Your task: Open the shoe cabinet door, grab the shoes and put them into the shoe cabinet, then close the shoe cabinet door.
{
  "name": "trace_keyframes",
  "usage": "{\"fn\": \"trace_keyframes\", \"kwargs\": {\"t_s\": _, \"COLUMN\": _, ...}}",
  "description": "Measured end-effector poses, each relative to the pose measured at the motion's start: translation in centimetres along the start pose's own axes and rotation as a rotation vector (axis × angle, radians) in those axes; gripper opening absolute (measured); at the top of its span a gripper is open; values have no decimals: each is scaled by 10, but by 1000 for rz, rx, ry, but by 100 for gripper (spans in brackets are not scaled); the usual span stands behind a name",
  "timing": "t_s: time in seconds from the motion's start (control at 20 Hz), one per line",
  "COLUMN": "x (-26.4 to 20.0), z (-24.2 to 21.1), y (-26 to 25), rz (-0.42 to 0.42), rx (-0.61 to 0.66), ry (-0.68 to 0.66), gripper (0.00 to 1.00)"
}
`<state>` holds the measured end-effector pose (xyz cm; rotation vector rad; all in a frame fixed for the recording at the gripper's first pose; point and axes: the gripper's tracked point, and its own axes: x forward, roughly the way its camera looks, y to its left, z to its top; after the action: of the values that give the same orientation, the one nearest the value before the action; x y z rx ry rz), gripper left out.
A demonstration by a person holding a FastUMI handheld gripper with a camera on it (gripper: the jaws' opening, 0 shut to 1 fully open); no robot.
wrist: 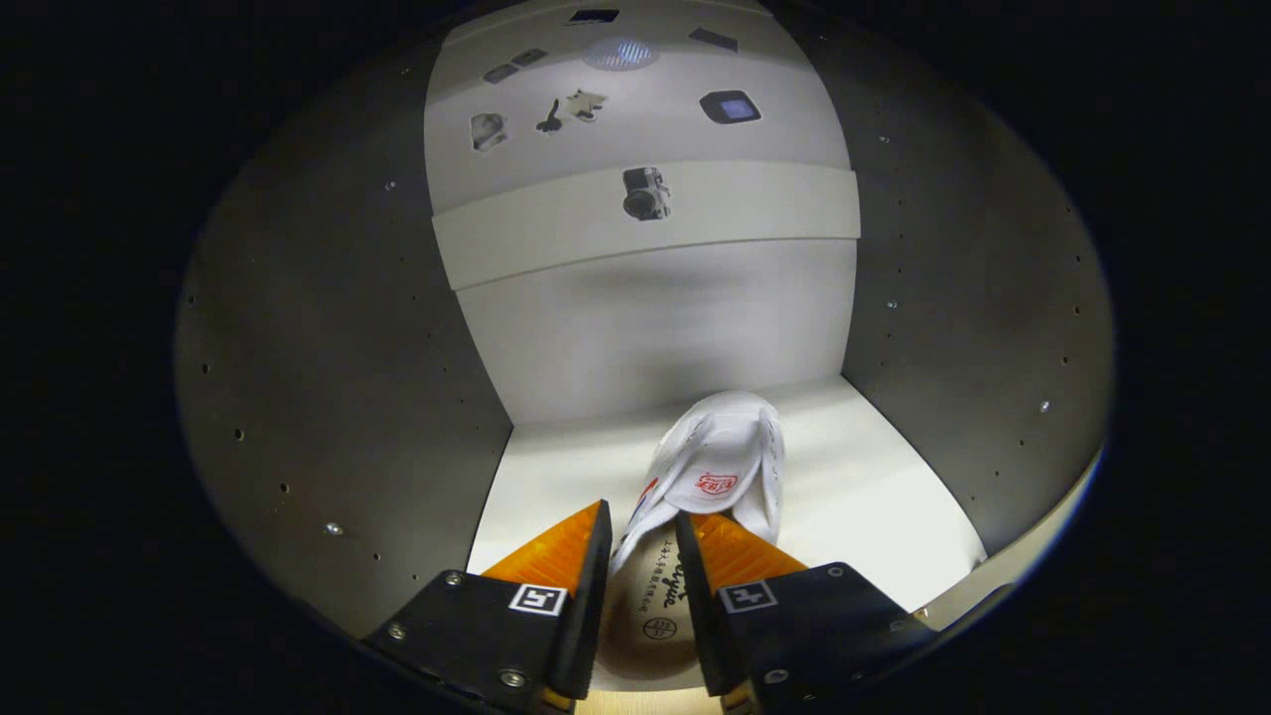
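I am looking into the open shoe cabinet. A white shoe (725,447) with a red logo on its tongue rests on the cabinet's white floor (864,497), toe pointing toward the back wall (655,328). My gripper (643,521) is at the shoe's heel end. One finger is outside the shoe's left side wall and the other is inside its opening, over the tan insole. The fingers stand close together and pinch that side wall.
Grey side walls with rows of peg holes close in on the left (338,377) and right (973,328). A white shelf board (755,214) crosses above, with small stickers on it and on the panel higher up. The cabinet's front edge (1003,571) lies near the right finger.
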<state>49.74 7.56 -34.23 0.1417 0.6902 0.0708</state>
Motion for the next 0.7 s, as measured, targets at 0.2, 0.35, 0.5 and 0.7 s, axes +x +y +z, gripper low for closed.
{"fn": "trace_keyframes", "kwargs": {"t_s": 0.2, "x": -32, "z": 3, "y": 4, "rz": 7, "rx": 2, "ry": -30, "gripper": 61}}
{"fn": "trace_keyframes", "kwargs": {"t_s": 0.35, "x": -66, "z": 5, "y": 8, "rz": 18, "rx": 0, "ry": -76, "gripper": 72}}
{"fn": "trace_keyframes", "kwargs": {"t_s": 0.5, "x": -100, "z": -2, "y": 16, "rz": 31, "rx": -33, "ry": -96, "gripper": 81}}
{"fn": "trace_keyframes", "kwargs": {"t_s": 0.7, "x": -147, "z": -15, "y": 24, "rz": 38, "rx": -77, "ry": -135, "gripper": 86}}
